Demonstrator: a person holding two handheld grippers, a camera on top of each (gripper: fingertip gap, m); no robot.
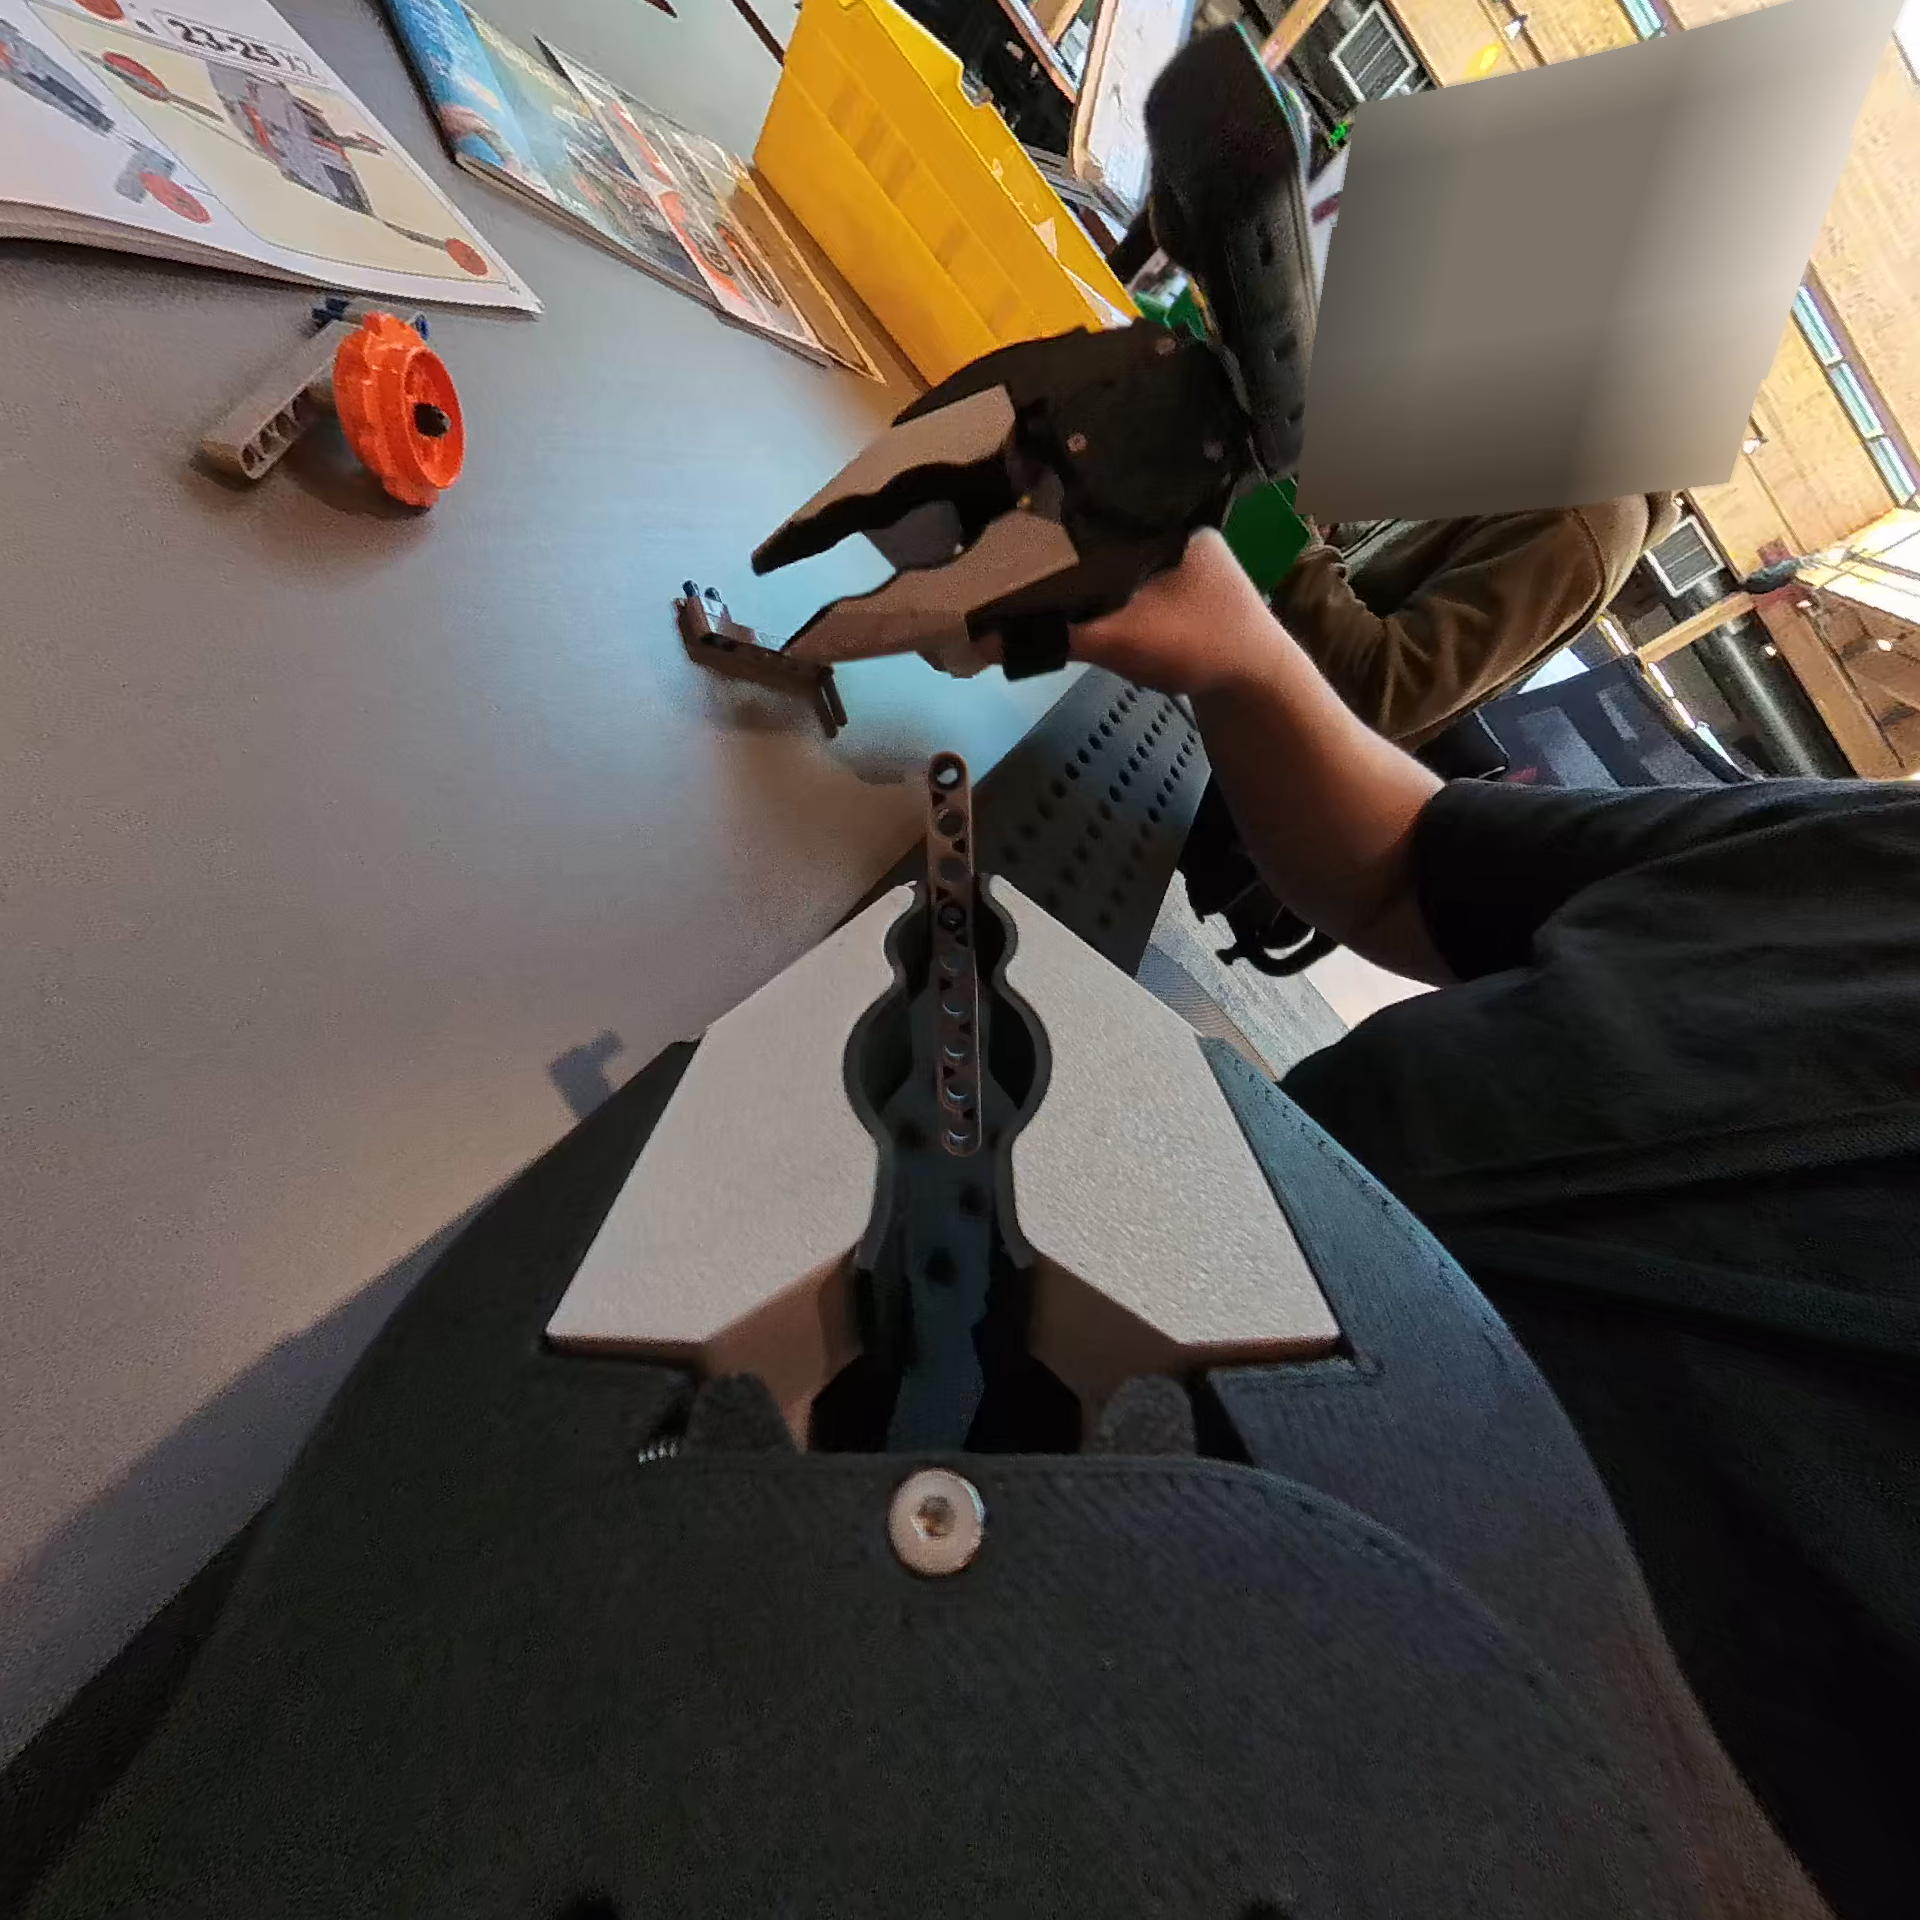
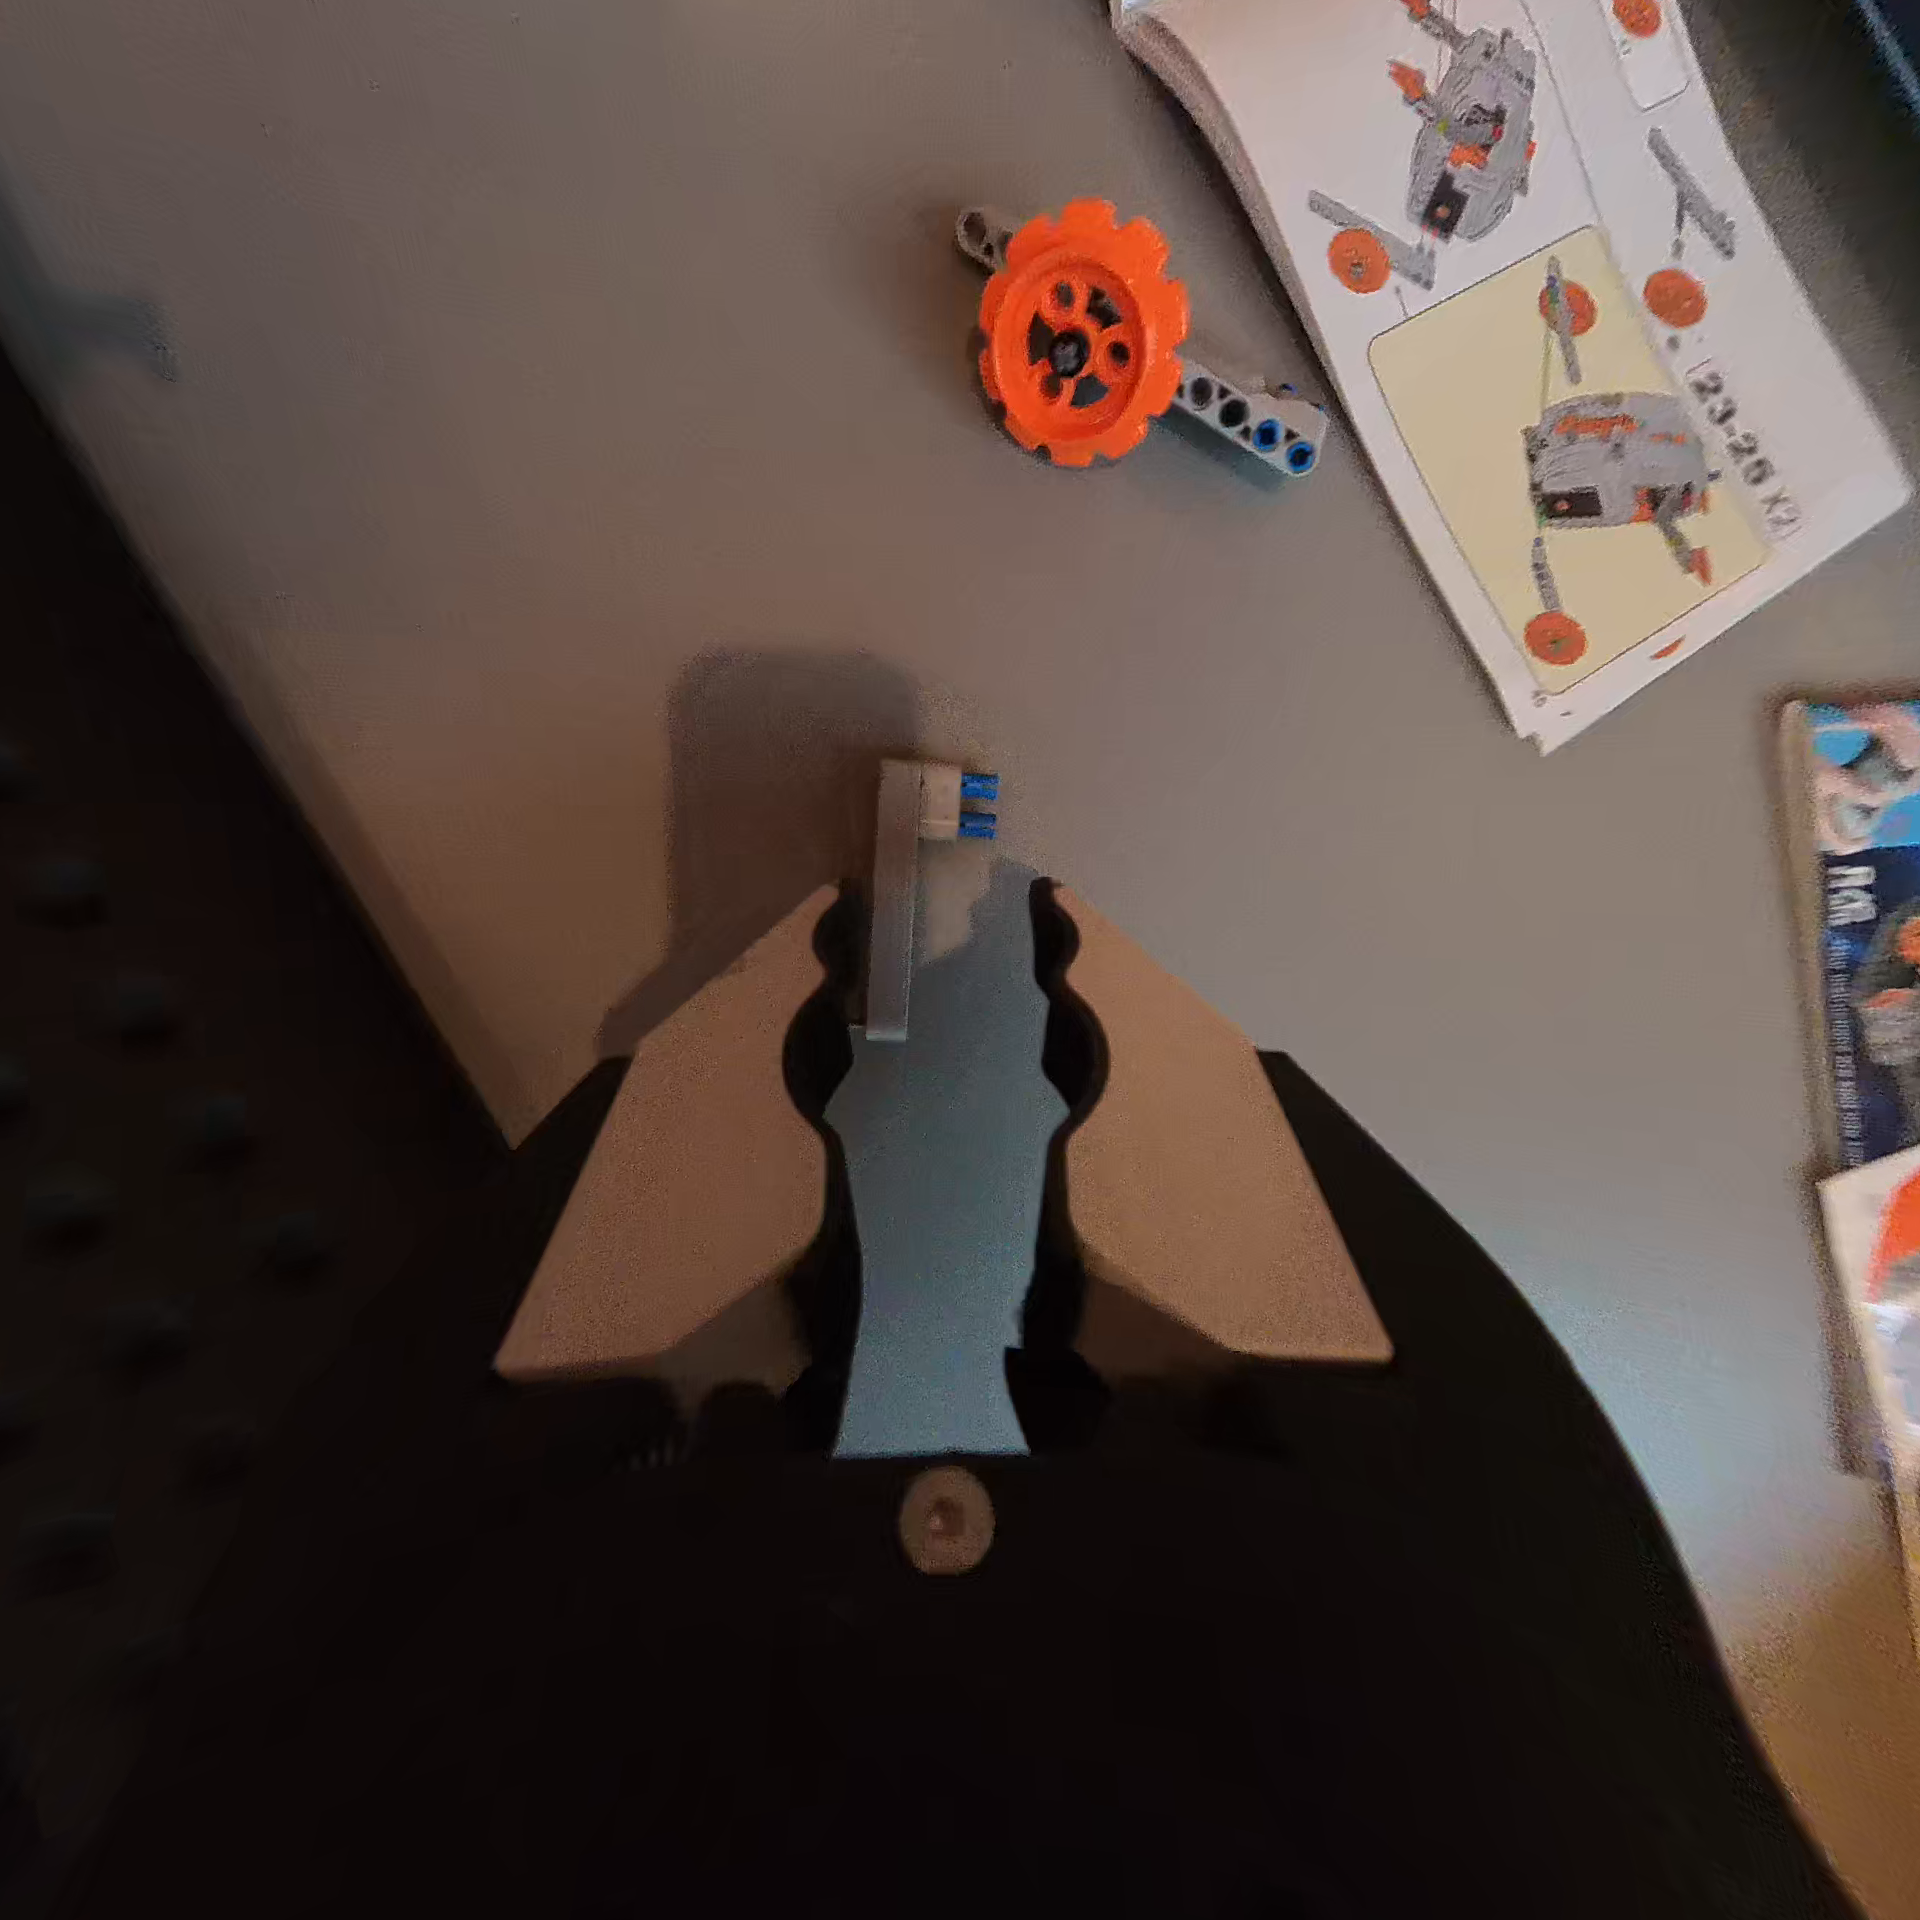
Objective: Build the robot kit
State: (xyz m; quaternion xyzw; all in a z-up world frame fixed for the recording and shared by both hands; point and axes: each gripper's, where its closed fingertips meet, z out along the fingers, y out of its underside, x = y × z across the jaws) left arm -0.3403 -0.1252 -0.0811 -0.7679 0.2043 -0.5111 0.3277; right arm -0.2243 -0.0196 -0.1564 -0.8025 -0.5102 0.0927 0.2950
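Left tongs (image 1: 951,883) nearly closed, clamped on a thin dark-grey plastic beam with a row of holes (image 1: 954,935), held upright, its tip poking out at 12 o'clock past the tips. Right tongs (image 2: 940,888) parted, gripping nothing; a grey L-shaped plastic beam with two blue pins (image 2: 902,894) lying on the grey surface (image 2: 520,416) between the tips, against the finger at 9 o'clock. Beyond, at 1 o'clock in the right wrist view, an orange toothed plastic wheel (image 2: 1081,332) mounted on a light-grey holed beam (image 2: 1242,416), resting on the surface just beside an open white instruction booklet (image 2: 1538,364). At 12 o'clock in the left wrist view, a yellow plastic bin (image 1: 914,197) at the far edge of the surface, contents hidden. Colourful printed booklets (image 1: 613,156) flat beside the bin.
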